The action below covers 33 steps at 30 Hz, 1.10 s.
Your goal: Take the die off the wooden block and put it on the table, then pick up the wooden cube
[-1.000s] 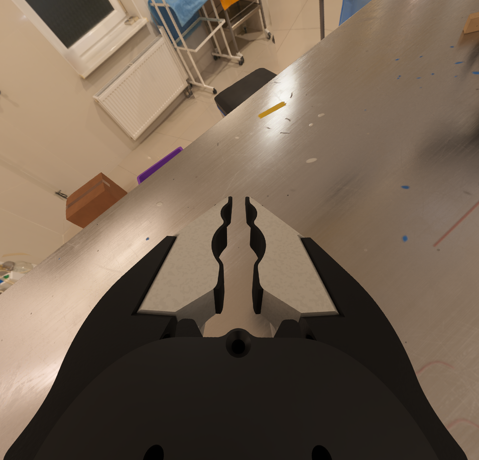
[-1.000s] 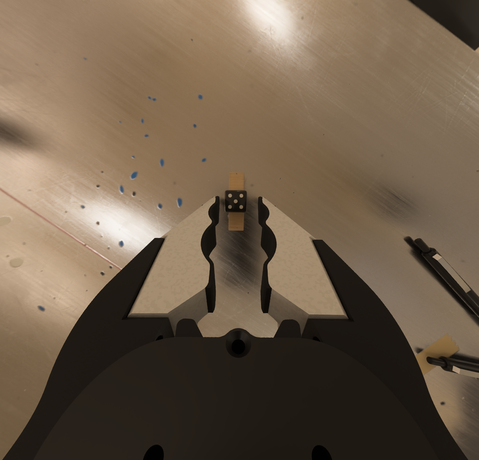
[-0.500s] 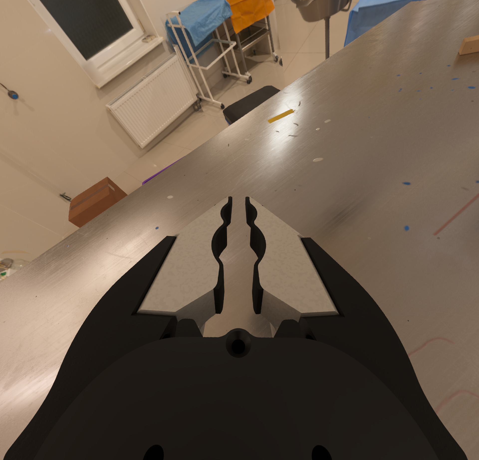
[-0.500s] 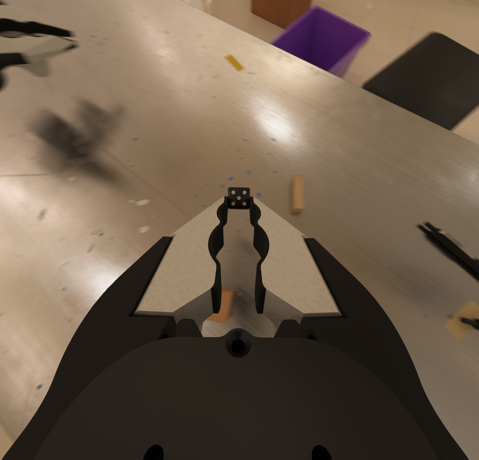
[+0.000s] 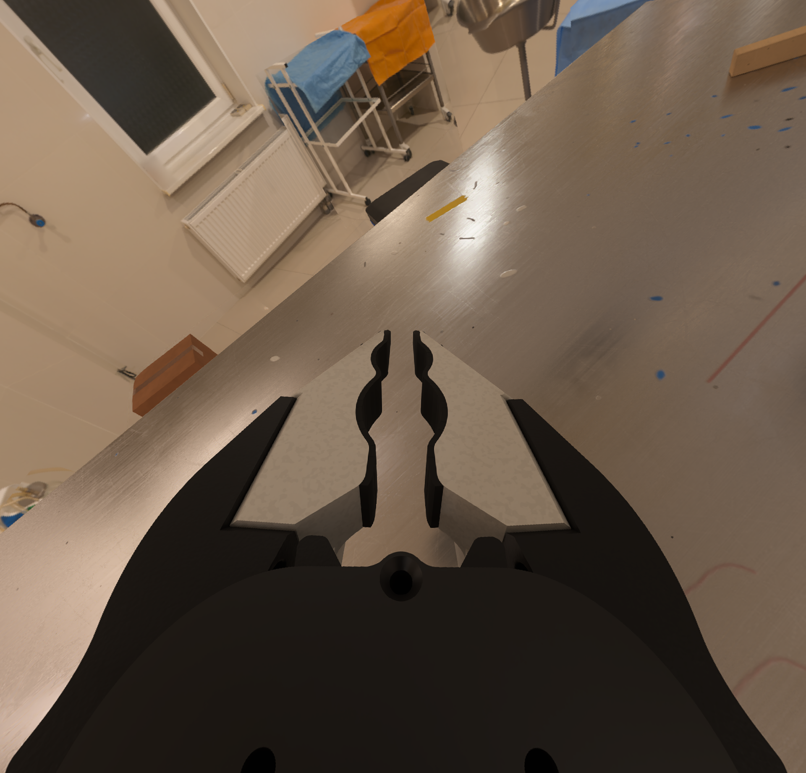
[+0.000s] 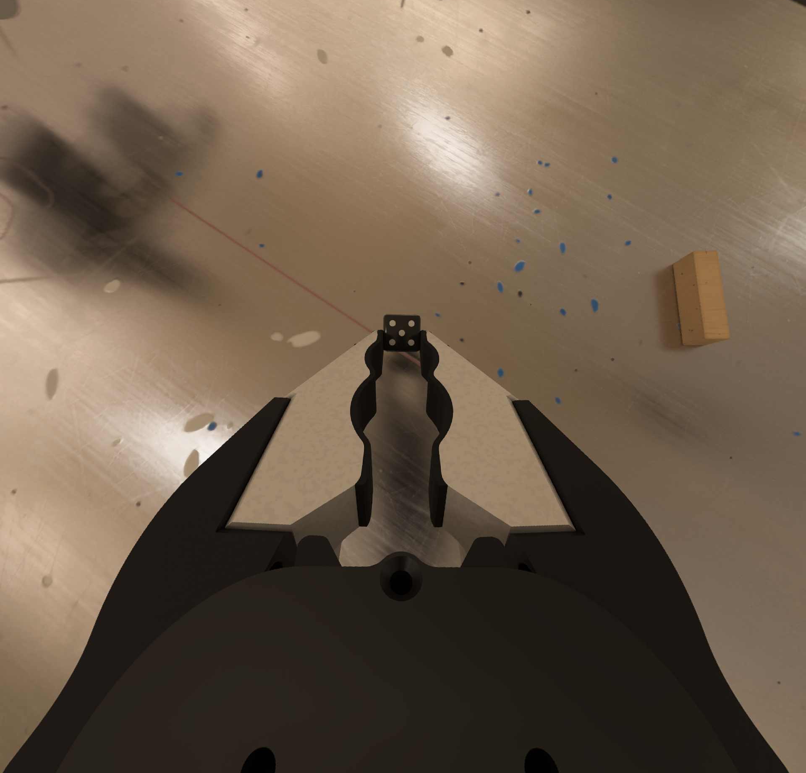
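Note:
My right gripper [image 6: 401, 338] is shut on the black die [image 6: 401, 332], which sits between its fingertips with a several-dot face toward the camera, held above the metal table [image 6: 436, 98]. The wooden block [image 6: 700, 298] lies bare on the table, well to the right of the die. In the left wrist view the block [image 5: 767, 52] shows far off at the upper right. My left gripper [image 5: 401, 338] is empty above the table near its left edge, its jaws drawn to a narrow gap.
Blue paint specks [image 6: 562, 248] and a thin red line [image 6: 270, 259] mark the table. A yellow tape strip [image 5: 445, 208] lies near the far edge. A blue cloth [image 5: 610, 6] covers the far corner. A black seat [image 5: 405, 185] stands beyond the edge.
My right gripper closed on the die, lifted it off the wooden block and carried it left; the block now lies to its right. My left gripper shifted slightly, jaws unchanged.

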Each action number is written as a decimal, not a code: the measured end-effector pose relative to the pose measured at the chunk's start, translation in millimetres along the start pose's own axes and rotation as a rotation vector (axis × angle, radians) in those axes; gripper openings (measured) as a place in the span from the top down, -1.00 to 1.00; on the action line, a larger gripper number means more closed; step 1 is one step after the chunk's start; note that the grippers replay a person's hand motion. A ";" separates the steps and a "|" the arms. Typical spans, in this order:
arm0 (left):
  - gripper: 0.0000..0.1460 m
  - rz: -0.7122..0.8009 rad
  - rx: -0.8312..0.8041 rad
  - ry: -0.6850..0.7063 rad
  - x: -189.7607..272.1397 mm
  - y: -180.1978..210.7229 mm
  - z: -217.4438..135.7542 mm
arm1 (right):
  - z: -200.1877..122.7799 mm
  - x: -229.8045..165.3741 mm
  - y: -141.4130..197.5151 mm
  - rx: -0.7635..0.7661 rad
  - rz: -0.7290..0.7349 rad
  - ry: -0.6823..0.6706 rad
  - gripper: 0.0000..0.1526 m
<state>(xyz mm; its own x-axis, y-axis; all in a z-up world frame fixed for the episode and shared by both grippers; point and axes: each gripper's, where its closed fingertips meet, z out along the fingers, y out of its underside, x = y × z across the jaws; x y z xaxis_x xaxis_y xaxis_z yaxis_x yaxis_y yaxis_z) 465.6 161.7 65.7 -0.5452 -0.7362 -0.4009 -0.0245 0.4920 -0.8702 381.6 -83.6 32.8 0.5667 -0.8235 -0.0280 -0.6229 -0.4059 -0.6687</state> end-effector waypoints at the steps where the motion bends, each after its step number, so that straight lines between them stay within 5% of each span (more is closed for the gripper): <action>1: 0.86 0.003 0.001 0.005 0.7 0.0 0.1 | 3.9 0.4 0.8 -0.006 0.009 0.017 0.79; 19: 0.86 0.038 -0.016 0.011 4.8 2.1 1.8 | 19.8 2.5 11.3 -0.055 0.029 0.028 0.79; 24: 0.86 0.039 -0.015 0.010 4.8 2.0 1.7 | 14.5 1.0 6.0 -0.018 0.023 0.017 0.65; 29: 0.86 0.050 -0.013 0.007 5.6 2.0 1.7 | -13.1 -5.6 -7.5 0.078 0.023 -0.092 0.55; 33: 0.86 0.057 -0.027 -0.010 3.8 3.5 3.0 | -65.6 14.7 -12.5 0.178 0.007 -0.101 0.56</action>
<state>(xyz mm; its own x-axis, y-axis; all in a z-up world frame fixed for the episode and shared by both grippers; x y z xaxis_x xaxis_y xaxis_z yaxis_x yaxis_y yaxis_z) 465.9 159.2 60.3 -0.5381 -0.7113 -0.4523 -0.0161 0.5452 -0.8382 362.4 -116.7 89.5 0.6197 -0.7782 -0.1015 -0.5269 -0.3167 -0.7887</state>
